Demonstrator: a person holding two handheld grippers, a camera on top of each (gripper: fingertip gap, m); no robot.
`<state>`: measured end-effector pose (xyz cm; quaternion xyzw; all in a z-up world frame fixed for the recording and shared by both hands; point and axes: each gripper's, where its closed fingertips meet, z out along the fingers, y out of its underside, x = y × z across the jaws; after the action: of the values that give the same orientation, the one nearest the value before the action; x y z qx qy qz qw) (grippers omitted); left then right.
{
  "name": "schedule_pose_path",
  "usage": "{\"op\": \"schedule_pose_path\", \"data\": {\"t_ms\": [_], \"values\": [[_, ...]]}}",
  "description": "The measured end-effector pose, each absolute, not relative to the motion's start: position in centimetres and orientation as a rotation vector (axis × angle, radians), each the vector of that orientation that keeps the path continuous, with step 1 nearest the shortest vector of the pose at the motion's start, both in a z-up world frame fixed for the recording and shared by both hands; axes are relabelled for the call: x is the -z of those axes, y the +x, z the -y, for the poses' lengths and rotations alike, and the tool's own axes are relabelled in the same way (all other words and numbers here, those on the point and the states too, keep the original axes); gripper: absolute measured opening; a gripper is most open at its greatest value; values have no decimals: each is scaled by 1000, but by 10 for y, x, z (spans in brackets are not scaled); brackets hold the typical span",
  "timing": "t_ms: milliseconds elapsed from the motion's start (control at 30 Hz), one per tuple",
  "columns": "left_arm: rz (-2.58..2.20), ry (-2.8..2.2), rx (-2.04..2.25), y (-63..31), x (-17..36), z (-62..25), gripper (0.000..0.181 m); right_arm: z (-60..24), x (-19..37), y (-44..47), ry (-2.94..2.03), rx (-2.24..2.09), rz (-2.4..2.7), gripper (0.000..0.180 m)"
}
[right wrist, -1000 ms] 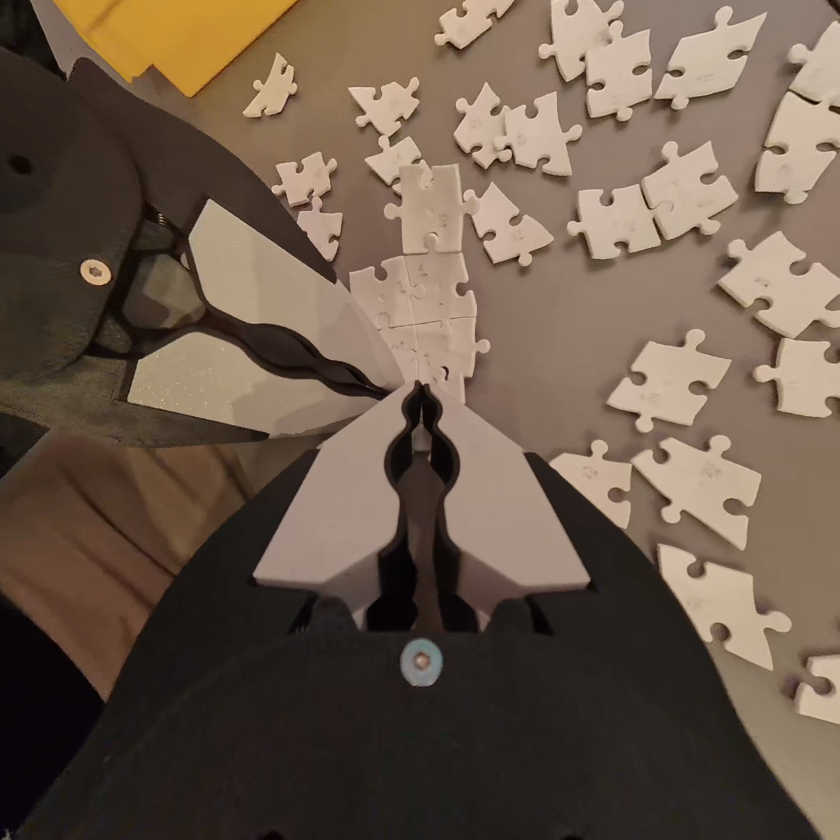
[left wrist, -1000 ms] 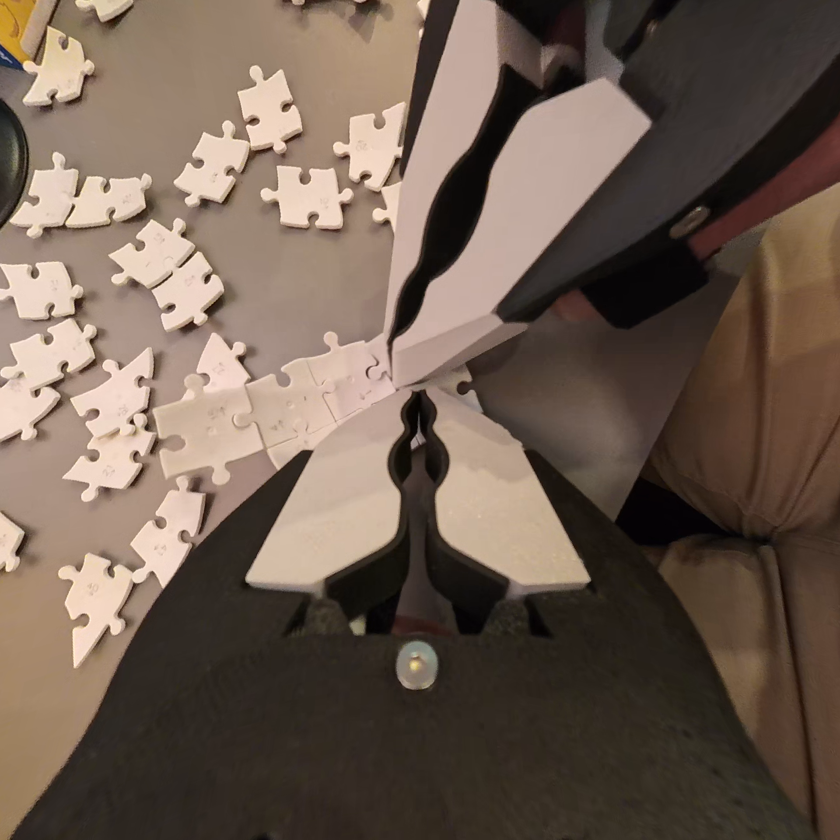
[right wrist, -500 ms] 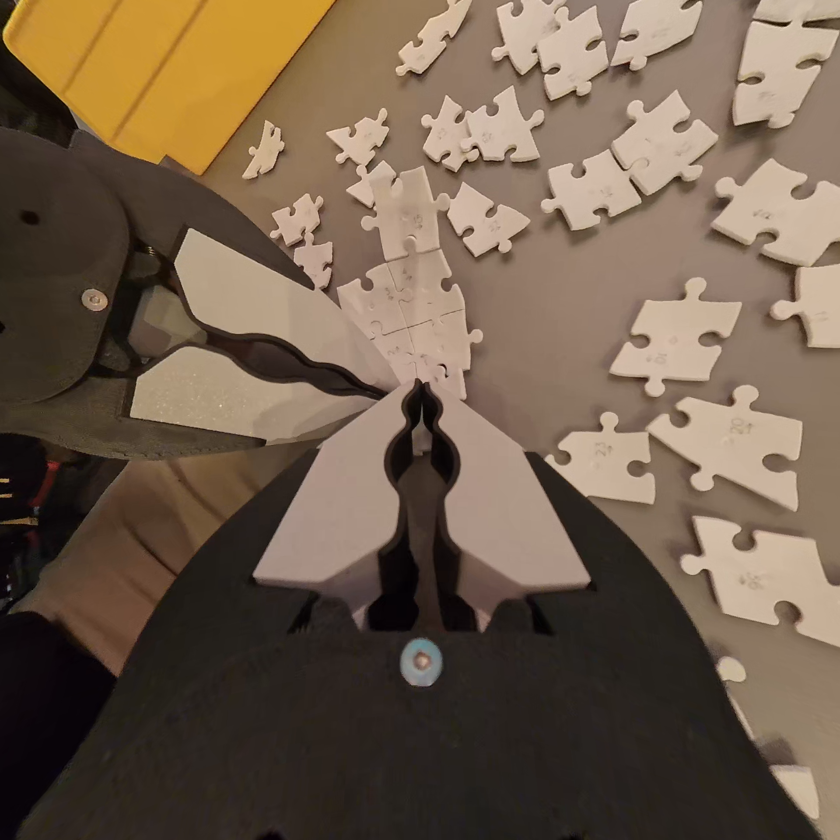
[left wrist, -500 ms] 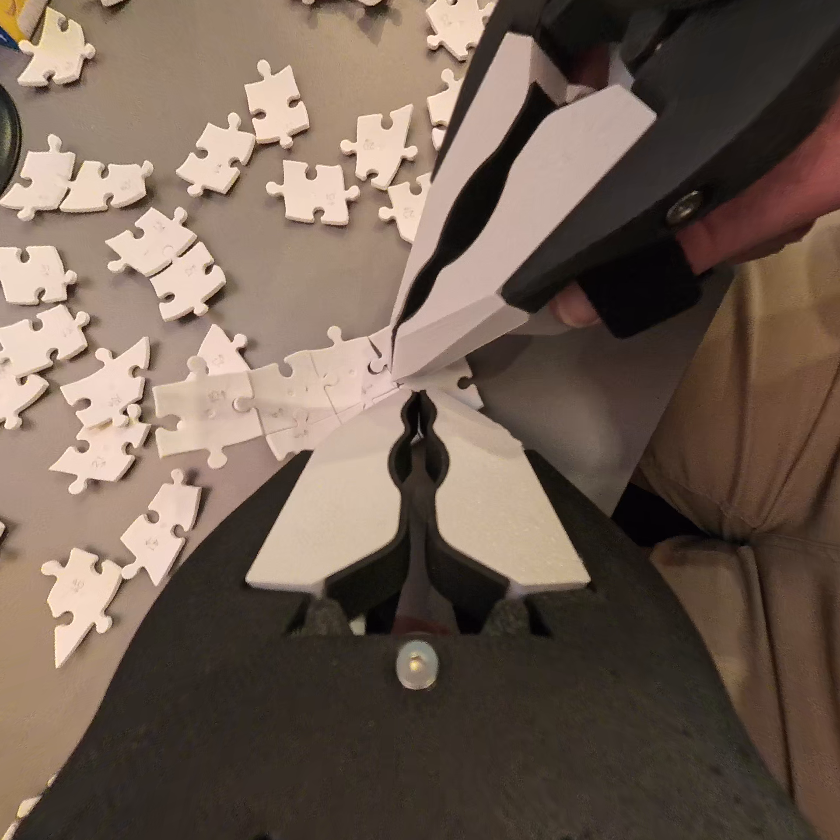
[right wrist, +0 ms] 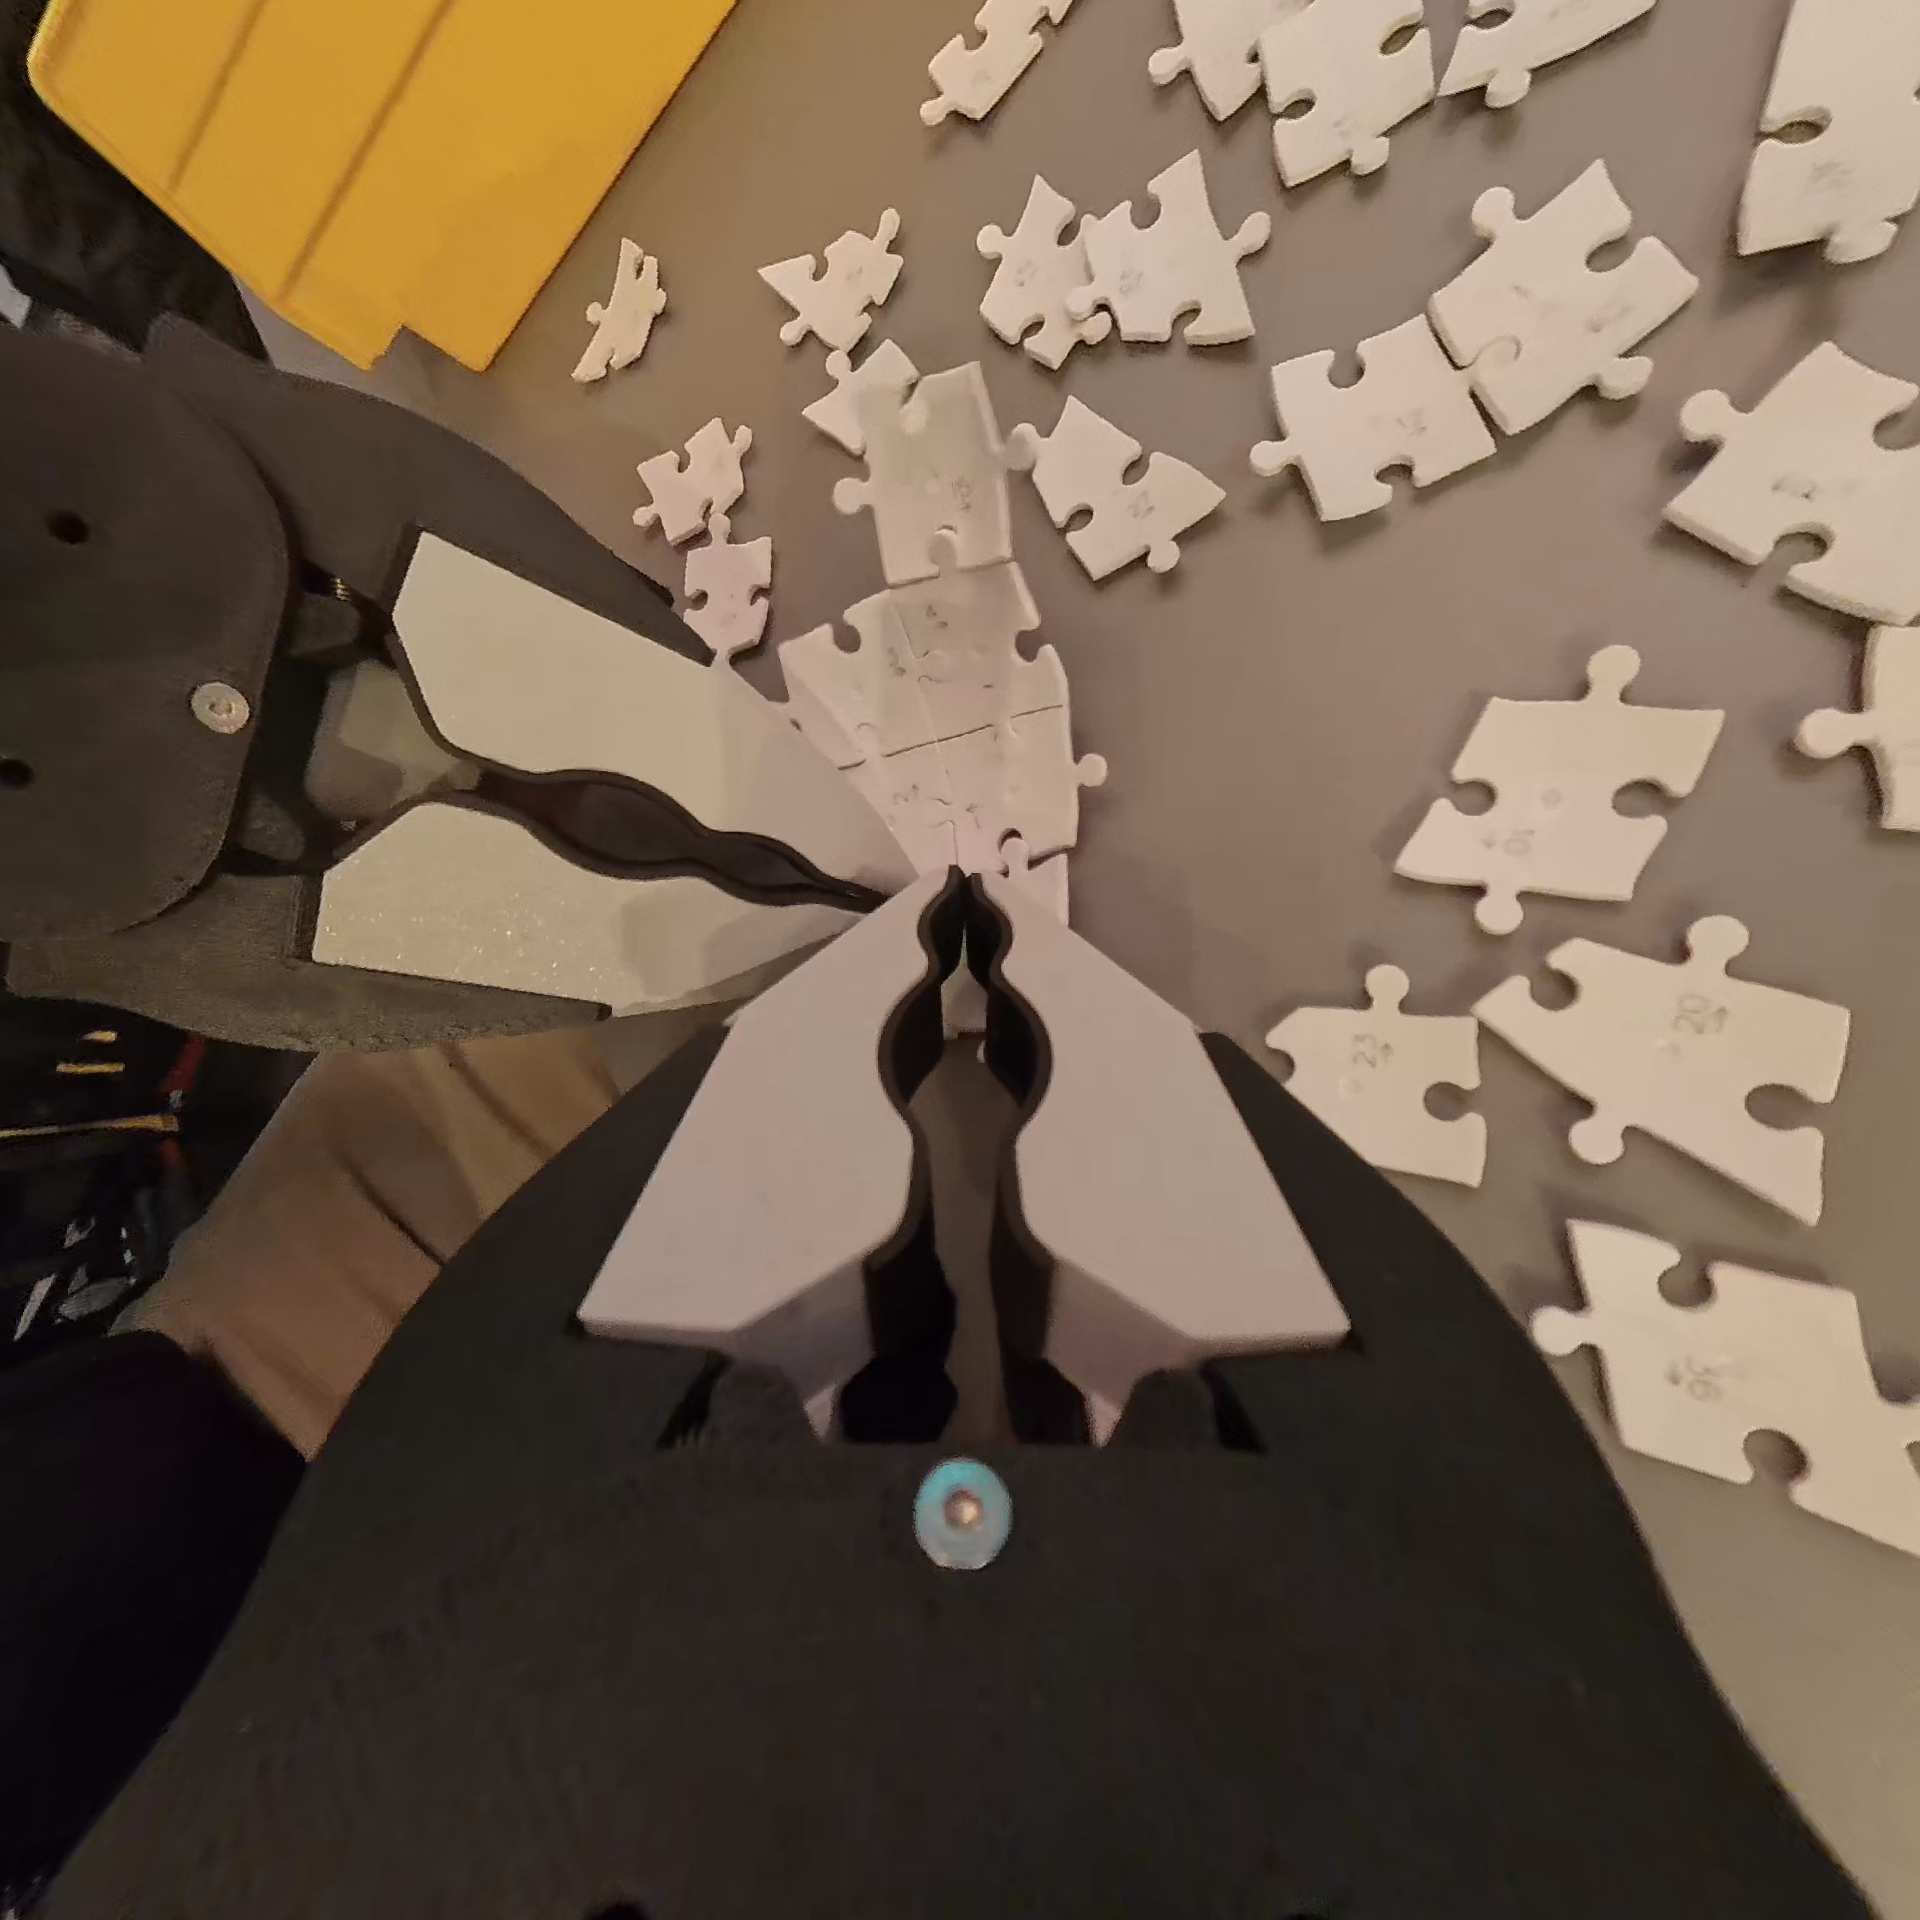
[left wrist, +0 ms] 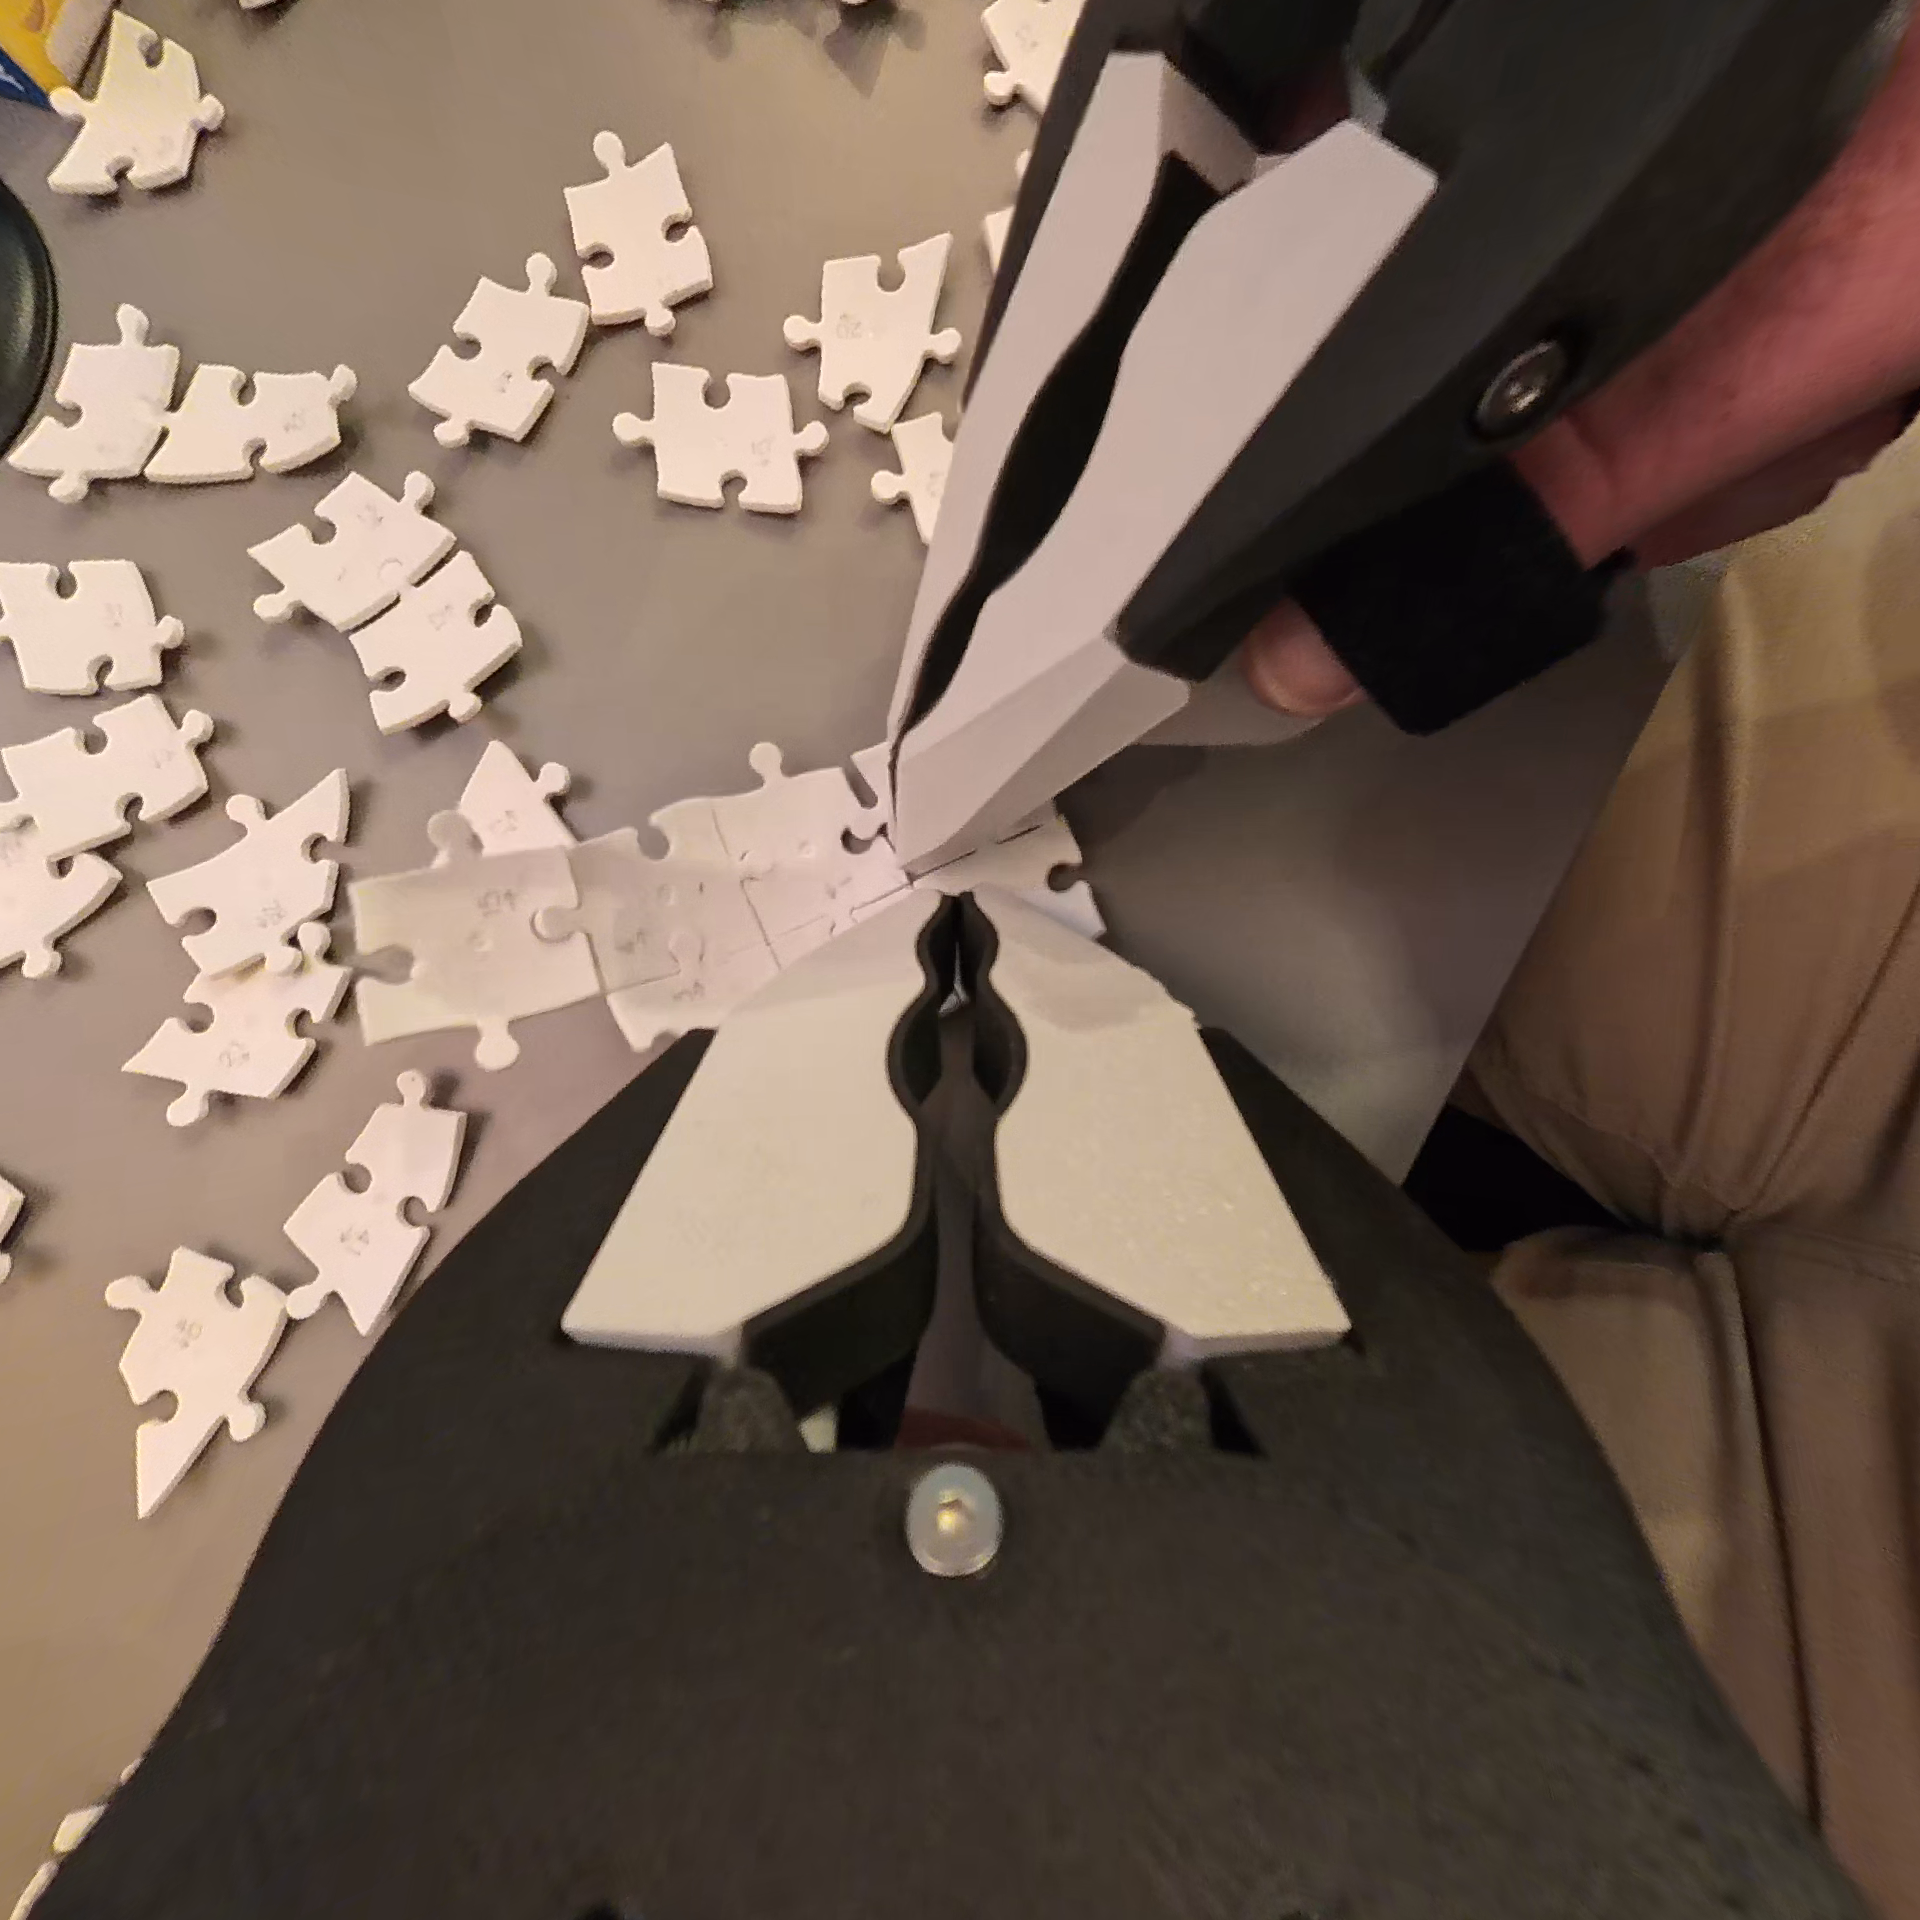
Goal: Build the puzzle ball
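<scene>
A curved patch of several joined white puzzle pieces point(left wrist: 623, 914) is held above the grey table point(left wrist: 665, 644). My left gripper point(left wrist: 956, 909) is shut on its near end. My right gripper point(left wrist: 904, 842) comes in from the upper right and is shut on the same end, its tips almost touching the left gripper's. In the right wrist view the patch point(right wrist: 956, 707) stretches away from my right gripper point(right wrist: 961, 883), and the left gripper point(right wrist: 873, 894) enters from the left. The exact pieces pinched are hidden by the fingertips.
Many loose white puzzle pieces point(left wrist: 727, 447) point(right wrist: 1558, 810) lie scattered over the table. A yellow flat folder point(right wrist: 343, 145) lies at the far left. A black round object point(left wrist: 12, 301) sits at the left edge. Beige fabric point(left wrist: 1714, 935) lies beyond the table's edge. The grippers are tip to tip, or close to it.
Both grippers stay shut on the patch. The right gripper has swung, so its view shows more of the yellow folder and the patch looks steeper.
</scene>
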<state>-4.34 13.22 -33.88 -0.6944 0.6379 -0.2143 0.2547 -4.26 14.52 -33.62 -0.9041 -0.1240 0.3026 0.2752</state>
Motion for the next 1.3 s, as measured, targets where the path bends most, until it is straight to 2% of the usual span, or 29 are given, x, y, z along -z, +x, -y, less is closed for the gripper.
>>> {"op": "schedule_pose_path", "data": {"t_ms": [500,733,1300], "values": [[-1712,-1911,536,-47,340,-144,0,-146,329,-47,-2416,-953,485,0],[-1721,-1916,531,-47,340,-144,0,-147,326,-21,-2432,-708,554,0],[-1779,-1897,462,-46,339,-147,0,-146,338,-37,-2448,-521,759,0]]}}
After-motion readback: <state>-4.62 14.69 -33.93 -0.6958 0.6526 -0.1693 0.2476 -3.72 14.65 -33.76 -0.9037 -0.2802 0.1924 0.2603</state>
